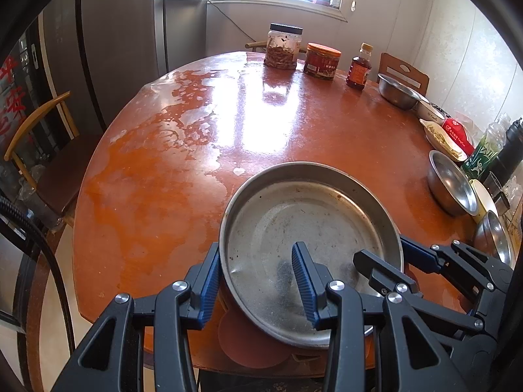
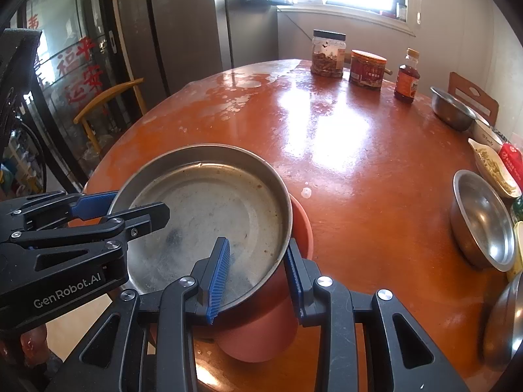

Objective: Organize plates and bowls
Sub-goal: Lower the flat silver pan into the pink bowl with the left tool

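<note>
Both grippers clamp the steel pan (image 1: 310, 228) rim at the near table (image 1: 163, 179) edge, left gripper (image 1: 258, 281) on its left side, right gripper (image 2: 258, 274) on its right, pan sitting on a red plate (image 2: 261, 336), steel bowls (image 1: 452, 186) along the right edge.

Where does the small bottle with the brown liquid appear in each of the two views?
Left wrist view: bottle at upper right, at the table's far edge.
Right wrist view: same bottle at upper right.
Shared landmark: the orange-lidded jar stands just left of it.
</note>
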Motion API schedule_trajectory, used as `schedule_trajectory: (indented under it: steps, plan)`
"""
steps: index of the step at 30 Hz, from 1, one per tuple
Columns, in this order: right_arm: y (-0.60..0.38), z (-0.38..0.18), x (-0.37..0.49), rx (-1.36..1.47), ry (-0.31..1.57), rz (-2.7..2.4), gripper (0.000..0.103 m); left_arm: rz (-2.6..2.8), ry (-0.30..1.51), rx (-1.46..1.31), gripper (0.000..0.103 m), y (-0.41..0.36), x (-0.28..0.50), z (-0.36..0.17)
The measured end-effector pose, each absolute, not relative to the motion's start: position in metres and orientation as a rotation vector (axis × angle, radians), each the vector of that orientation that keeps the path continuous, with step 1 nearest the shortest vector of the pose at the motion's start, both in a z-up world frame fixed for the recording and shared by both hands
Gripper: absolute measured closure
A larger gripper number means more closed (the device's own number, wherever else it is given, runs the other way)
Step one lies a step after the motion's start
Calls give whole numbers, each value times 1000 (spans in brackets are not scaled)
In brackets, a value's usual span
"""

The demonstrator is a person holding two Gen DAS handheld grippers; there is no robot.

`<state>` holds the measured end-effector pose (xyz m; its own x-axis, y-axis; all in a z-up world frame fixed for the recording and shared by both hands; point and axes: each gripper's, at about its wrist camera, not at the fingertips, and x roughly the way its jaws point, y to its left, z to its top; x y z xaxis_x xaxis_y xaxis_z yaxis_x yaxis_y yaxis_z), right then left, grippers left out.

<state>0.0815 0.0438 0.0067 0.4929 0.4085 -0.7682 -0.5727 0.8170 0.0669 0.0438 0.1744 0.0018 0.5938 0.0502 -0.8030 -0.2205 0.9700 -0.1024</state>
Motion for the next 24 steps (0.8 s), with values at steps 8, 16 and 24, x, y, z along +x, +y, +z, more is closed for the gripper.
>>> schedule_trajectory:
  steps: [8, 16, 24]
  plan:
    - [46, 6, 81, -211, 871, 609, 66, 161, 924, -203, 60, 175, 44, 2]
    - [45, 6, 82, -201, 873, 609, 66, 159, 925, -205, 60, 176, 44, 2]
    - [44, 6, 82, -203, 874, 609, 66, 158, 926, -205, 60, 176, 44, 2]
